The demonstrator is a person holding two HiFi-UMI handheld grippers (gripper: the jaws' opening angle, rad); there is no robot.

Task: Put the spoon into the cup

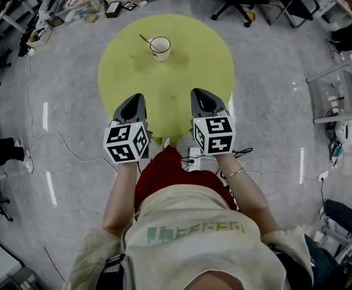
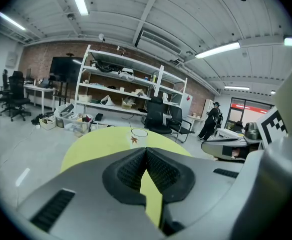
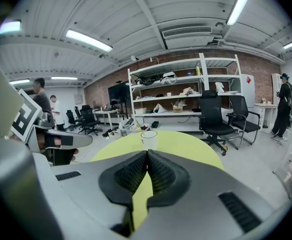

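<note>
Bright, even light falls from ceiling tubes at 11 and 1 o'clock, leaving pale glare streaks on the floor at 9, a faint shadow by the cup, and fisheye-bent, dark-cornered edges.

No words, brands or numbers can be read anywhere. The person's shirt carries a line of green print too blurred to make out. The cubes on the left gripper and right gripper bear only black-and-white square patterns, and a white cabinet shows a small red diamond mark, too small to read.
</note>
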